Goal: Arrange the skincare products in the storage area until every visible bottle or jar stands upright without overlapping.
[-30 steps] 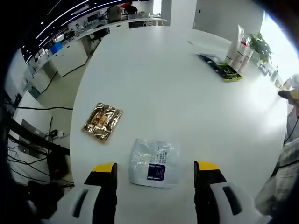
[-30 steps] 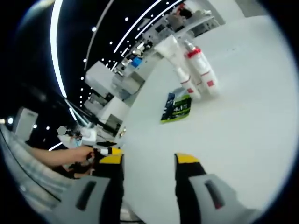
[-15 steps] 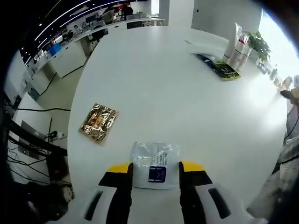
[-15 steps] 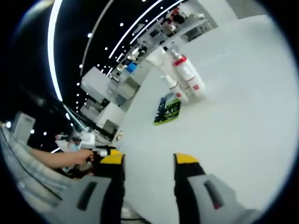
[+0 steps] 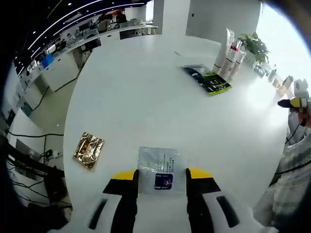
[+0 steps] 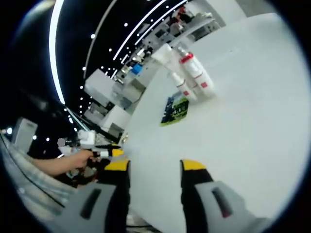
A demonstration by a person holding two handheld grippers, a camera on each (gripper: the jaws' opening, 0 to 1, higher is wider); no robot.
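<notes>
My left gripper (image 5: 162, 174) is shut on a silver sachet with a dark blue label (image 5: 161, 170), held just above the white table (image 5: 146, 97). A gold foil packet (image 5: 88, 149) lies flat at the table's left edge. A green and black sachet (image 5: 206, 80) lies far across the table, beside a standing group of white tubes and red-capped bottles (image 5: 229, 52). In the right gripper view the same bottles (image 6: 192, 73) and green sachet (image 6: 176, 109) sit ahead. My right gripper (image 6: 154, 165) is open with nothing between its jaws.
A potted plant (image 5: 255, 47) stands behind the bottles at the table's far edge. A person's hand holds the other gripper (image 6: 95, 148) at the left of the right gripper view. Desks and cables lie beyond the table's left side.
The left jaws closed onto the silver sachet, then rose with it; the gold packet and table slid down-left in view. The right gripper view has barely shifted.
</notes>
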